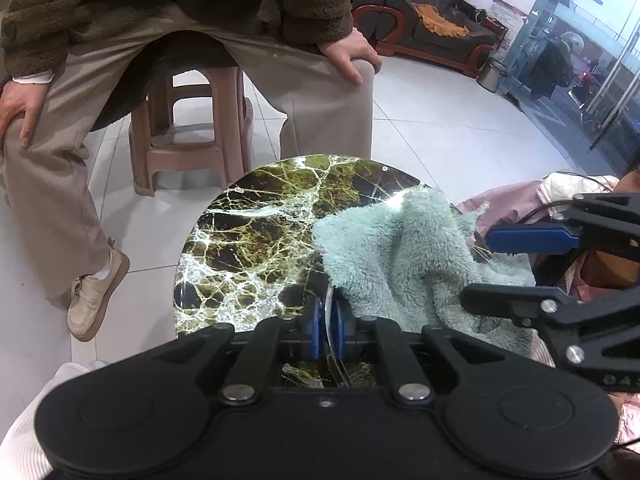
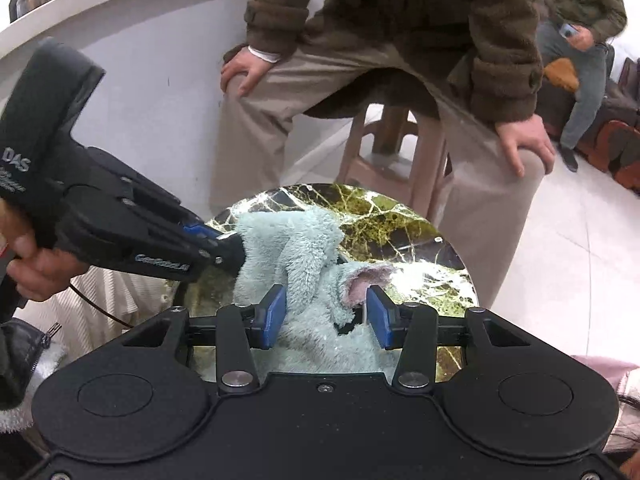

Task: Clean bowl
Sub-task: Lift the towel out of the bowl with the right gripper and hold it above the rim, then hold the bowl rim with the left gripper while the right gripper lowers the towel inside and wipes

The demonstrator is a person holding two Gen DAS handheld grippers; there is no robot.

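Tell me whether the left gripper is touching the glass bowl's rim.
Touching. In the left wrist view the left gripper has its blue pads closed on the thin clear rim of the glass bowl, no gap on either side.

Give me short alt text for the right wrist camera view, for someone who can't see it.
A fluffy mint-green towel lies bunched between the right gripper's parted blue pads on a round green marble table. The left gripper reaches in at the towel's edge. Behind, a seated person rests hands on their knees.

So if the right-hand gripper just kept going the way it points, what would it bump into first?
Most likely the fluffy mint towel: it lies bunched between the open right gripper fingers and just ahead, though depth is hard to judge.
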